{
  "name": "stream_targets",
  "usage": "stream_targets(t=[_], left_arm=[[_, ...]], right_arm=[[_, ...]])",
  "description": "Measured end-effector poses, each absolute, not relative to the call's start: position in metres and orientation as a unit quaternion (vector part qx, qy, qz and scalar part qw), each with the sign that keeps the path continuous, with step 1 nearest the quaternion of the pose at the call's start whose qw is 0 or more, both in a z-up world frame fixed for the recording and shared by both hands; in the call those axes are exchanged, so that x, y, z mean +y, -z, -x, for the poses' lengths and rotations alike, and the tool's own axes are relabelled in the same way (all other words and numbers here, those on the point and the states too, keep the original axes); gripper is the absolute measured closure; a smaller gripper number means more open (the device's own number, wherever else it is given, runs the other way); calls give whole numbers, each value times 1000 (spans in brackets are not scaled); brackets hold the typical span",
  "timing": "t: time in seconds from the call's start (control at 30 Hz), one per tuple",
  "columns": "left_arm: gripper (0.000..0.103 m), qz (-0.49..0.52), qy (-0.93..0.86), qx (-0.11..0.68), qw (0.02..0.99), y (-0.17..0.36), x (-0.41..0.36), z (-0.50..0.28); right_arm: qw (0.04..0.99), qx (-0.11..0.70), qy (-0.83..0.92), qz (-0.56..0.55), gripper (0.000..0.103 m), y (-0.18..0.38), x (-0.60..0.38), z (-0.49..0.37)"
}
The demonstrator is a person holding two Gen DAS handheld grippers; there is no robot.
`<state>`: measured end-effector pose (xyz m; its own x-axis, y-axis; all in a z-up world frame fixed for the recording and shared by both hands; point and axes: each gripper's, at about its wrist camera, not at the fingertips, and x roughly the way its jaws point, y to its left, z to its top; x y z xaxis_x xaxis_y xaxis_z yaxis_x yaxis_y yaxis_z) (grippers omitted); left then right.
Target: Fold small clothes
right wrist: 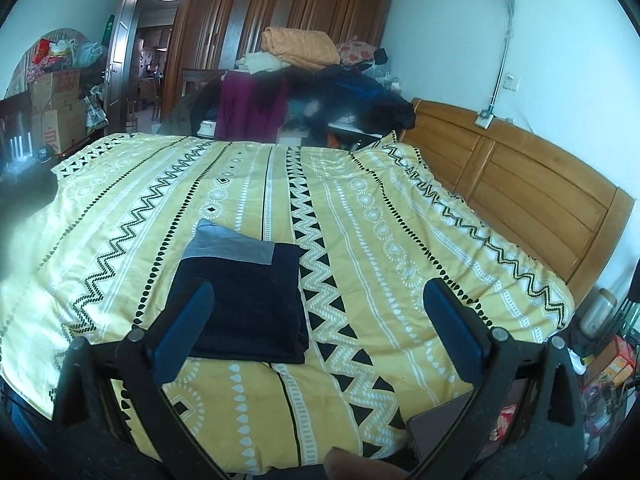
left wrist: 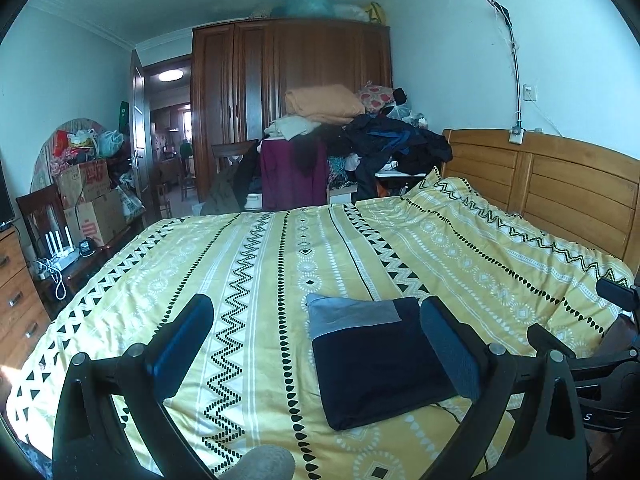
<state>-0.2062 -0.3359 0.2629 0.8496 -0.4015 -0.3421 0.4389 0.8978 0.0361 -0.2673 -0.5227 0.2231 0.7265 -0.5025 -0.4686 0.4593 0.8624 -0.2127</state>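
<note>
Folded dark garment (left wrist: 376, 360) flat on the yellow patterned bedspread (left wrist: 256, 264) — both claws spread wide and empty.

Seen from the left gripper (left wrist: 316, 344): fingers far apart above the bed, garment low and right between them, partly behind the right blue pad (left wrist: 448, 344). Seen from the right gripper (right wrist: 316, 320): jaws likewise wide, gripping nothing, garment at the left with its near corner behind the left blue pad (right wrist: 184, 320). Navy square with a grey-blue band at its far edge — edges neat, lying near the front edge of the bed. Wooden headboard (right wrist: 520, 184) at right; heaped clothes (left wrist: 360, 136) and a wardrobe (left wrist: 288, 76) beyond the far side.
</note>
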Motion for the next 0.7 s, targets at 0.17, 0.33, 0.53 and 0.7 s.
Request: stream_targets(t=[0.17,0.33,0.53,0.7], left_arm=[[0,-54,213,171,960,-263,-332,205],[0,-51,209,174,961,-262,-329,201],[0,-48,206,181,960,-257,-325,197],[0,-46,201,188,960,-252,-320,193]], right_arm=[[927,261,263,59,0,-221,-514,265],[923,263,267,83,0,-218,-505,260],[919,269,270,101,0,-213,-499,255],[913,280,270,122,0,-207,-495,250]])
